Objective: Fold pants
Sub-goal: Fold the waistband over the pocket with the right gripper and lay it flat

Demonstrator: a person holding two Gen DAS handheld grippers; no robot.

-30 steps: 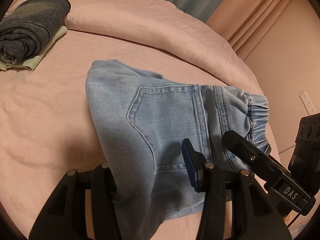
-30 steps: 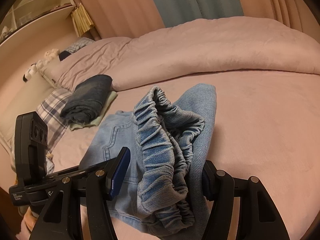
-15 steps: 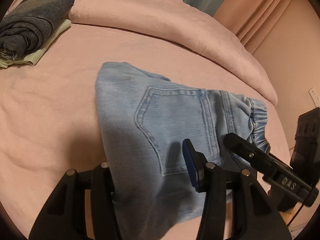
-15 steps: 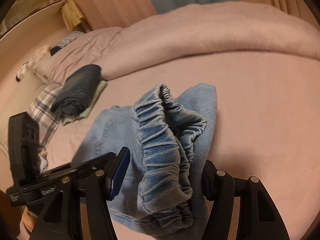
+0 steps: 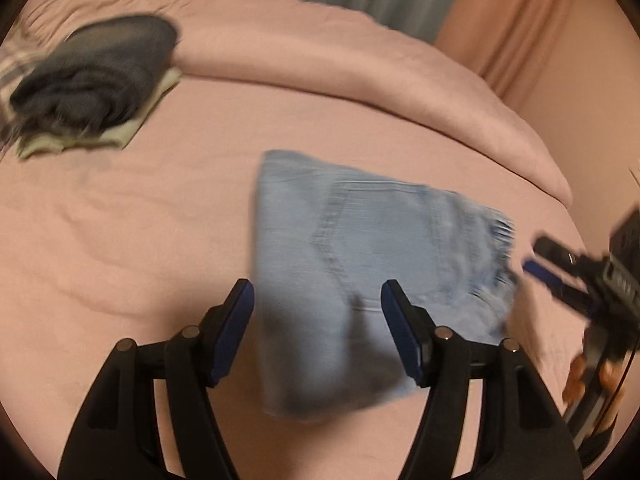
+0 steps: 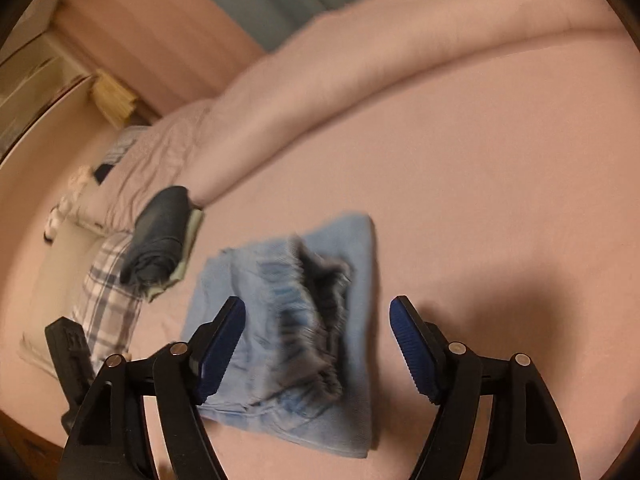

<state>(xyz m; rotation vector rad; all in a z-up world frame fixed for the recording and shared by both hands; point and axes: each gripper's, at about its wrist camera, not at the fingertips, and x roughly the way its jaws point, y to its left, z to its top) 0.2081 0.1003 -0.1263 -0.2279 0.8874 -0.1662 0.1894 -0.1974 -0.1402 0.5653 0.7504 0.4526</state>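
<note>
The light blue denim pants (image 5: 360,264) lie folded into a small bundle on the pink bed sheet (image 5: 140,240), back pocket up. In the right wrist view the pants (image 6: 288,320) show their gathered elastic waistband toward me. My left gripper (image 5: 318,320) is open and empty, raised just above the near edge of the pants. My right gripper (image 6: 318,340) is open and empty, above the waistband end. The right gripper also shows in the left wrist view (image 5: 560,276), beside the waistband.
A dark folded garment on a pale green one (image 5: 92,80) lies at the far left, also in the right wrist view (image 6: 160,236). A rolled pink duvet (image 5: 360,60) runs along the back. A plaid pillow (image 6: 108,300) lies left. The bed edge is at the right.
Both grippers have opened and let go of the pants, then pulled back and up. The pants have dropped flat onto the sheet.
</note>
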